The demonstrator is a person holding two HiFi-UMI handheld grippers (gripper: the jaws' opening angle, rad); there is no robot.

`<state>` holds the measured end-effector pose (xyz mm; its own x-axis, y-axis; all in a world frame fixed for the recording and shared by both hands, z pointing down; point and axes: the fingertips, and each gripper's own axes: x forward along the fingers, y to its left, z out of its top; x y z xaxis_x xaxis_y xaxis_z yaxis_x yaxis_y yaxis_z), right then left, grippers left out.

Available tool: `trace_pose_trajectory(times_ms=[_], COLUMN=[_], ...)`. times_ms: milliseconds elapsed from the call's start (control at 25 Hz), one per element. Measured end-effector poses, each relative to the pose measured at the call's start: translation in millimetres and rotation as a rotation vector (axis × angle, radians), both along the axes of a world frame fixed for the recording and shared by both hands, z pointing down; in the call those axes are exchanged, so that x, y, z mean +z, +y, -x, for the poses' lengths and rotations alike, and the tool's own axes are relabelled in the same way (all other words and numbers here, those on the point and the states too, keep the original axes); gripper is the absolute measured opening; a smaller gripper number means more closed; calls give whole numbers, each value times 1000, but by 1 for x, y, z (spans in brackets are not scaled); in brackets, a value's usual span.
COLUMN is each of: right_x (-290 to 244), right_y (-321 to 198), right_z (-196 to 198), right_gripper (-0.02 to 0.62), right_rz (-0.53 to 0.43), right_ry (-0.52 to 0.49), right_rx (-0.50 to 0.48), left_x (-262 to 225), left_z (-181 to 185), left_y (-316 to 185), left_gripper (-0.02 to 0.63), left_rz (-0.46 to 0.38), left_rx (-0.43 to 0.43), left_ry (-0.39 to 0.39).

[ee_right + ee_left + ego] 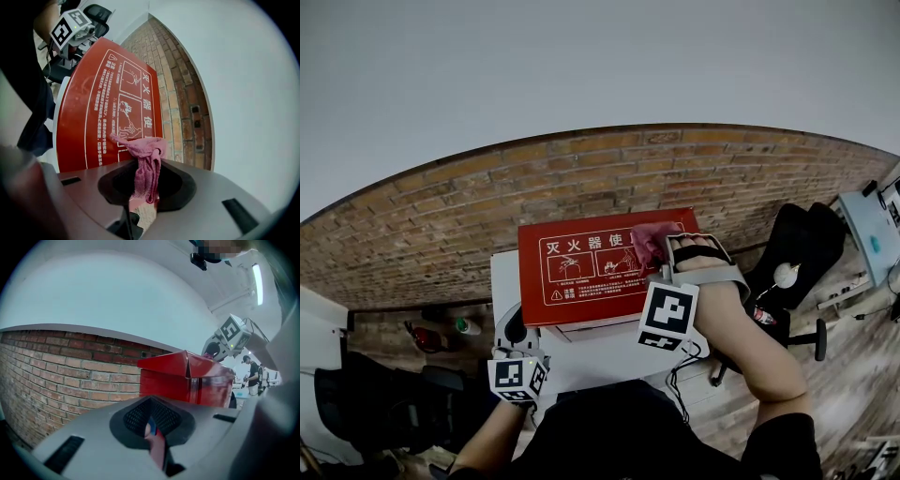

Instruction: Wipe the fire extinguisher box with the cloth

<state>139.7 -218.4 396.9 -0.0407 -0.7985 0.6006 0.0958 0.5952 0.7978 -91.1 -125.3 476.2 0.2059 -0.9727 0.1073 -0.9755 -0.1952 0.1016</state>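
Lying face-up, the fire extinguisher box [591,267] runs along the brick wall [581,178]

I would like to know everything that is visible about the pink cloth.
The pink cloth is a small rag of loose, knitted-looking fabric, bunched and wrinkled. The right gripper pinches it between closed jaws, so it hangs as a narrow bundle with one corner sticking out sideways. In the head view it is over the far right corner of the red box. Whether it presses on the lid cannot be told.
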Motion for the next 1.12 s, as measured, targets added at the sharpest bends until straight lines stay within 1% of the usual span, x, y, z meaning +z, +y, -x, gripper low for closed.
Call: trace_pose_trajectory(times_ms=[160, 360, 720, 840, 1120], right_x=[0, 1, 2, 2, 3], right_y=[-3, -5, -8, -9, -10], right_z=[-15, -30, -54, -61, -79], right_gripper=[99, 98, 98, 100, 99], right_rz=[0, 2, 6, 6, 14], right_ry=[0, -3, -3, -1, -8], right_rx=[7, 7, -6, -12, -35], left_x=[-3, 0, -1, -1, -2], left_z=[0, 3, 4, 5, 5], left_y=[-3, -3, -1, -1, 3], left_gripper=[18, 18, 18, 18, 18], left_rz=[-3, 11, -1, -11, -36], left_rx=[-22, -64, -116, -127, -129], left_ry=[-6, 10, -5, -5, 24])
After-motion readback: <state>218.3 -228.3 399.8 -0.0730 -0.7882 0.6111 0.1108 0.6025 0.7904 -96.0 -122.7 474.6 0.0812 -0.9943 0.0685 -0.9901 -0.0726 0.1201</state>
